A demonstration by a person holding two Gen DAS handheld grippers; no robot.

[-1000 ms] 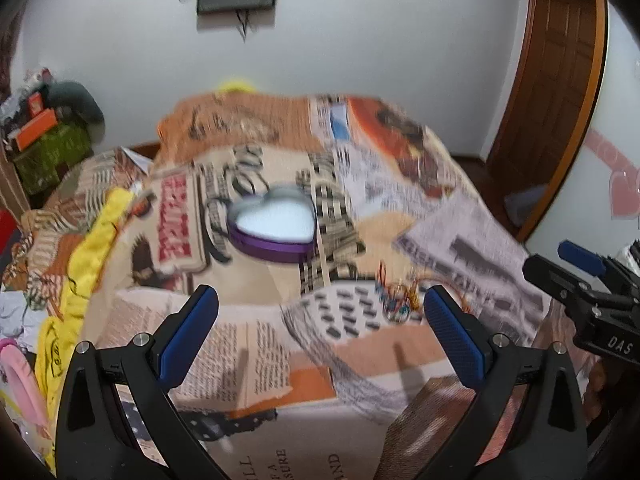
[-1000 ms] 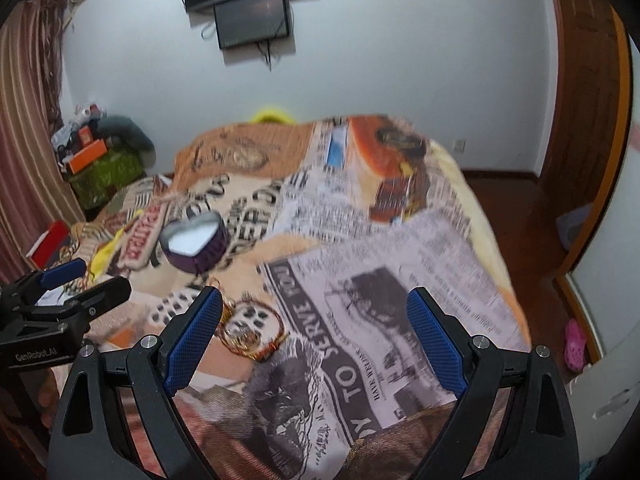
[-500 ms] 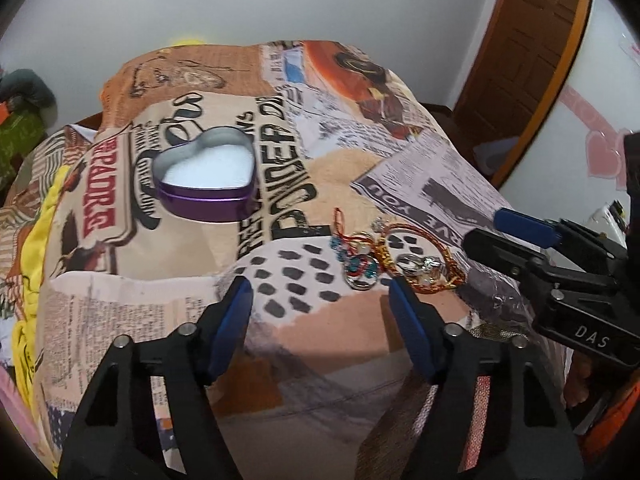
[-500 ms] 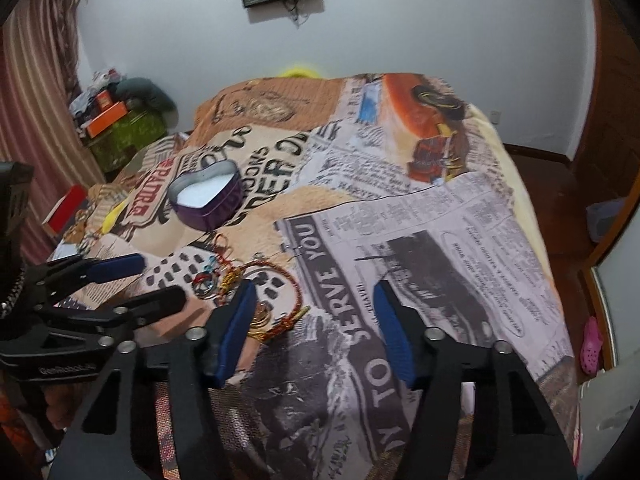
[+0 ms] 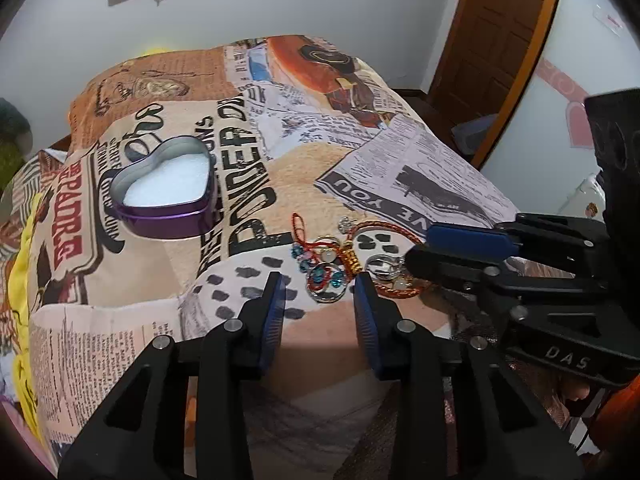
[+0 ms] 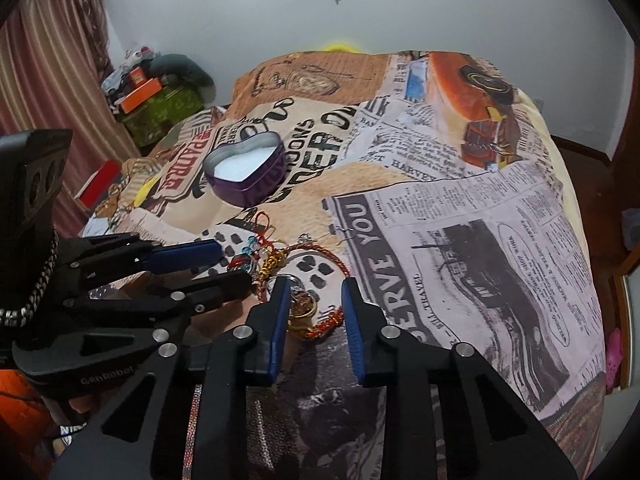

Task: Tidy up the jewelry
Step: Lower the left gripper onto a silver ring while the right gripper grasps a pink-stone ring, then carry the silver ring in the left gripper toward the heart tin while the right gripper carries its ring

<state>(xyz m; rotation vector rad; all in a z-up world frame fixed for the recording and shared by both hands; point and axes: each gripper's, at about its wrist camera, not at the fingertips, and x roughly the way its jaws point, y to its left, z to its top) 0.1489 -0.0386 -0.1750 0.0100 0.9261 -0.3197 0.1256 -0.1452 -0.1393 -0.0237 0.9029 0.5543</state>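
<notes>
A small pile of jewelry [image 5: 340,258] lies on the newspaper-print bedspread: a ring with blue beads on red cord [image 5: 322,280], a gold bead, silver rings and a braided orange bracelet [image 6: 320,256]. My left gripper [image 5: 318,284] is partly open, its fingers on either side of the blue-bead ring. My right gripper [image 6: 314,292] is partly open around a gold ring and the bracelet's near edge. An open purple heart-shaped tin [image 5: 166,190] with white lining sits beyond at the left; it also shows in the right wrist view [image 6: 246,170].
The bedspread [image 5: 420,168] covers a bed that drops off to the right toward a wooden door [image 5: 496,40]. Yellow cloth [image 5: 24,288] lies along the left edge. Clutter and a green box [image 6: 160,108] stand by the curtain.
Both grippers moved forward and down to the jewelry pile and narrowed their jaws. They now stand close together at the pile.
</notes>
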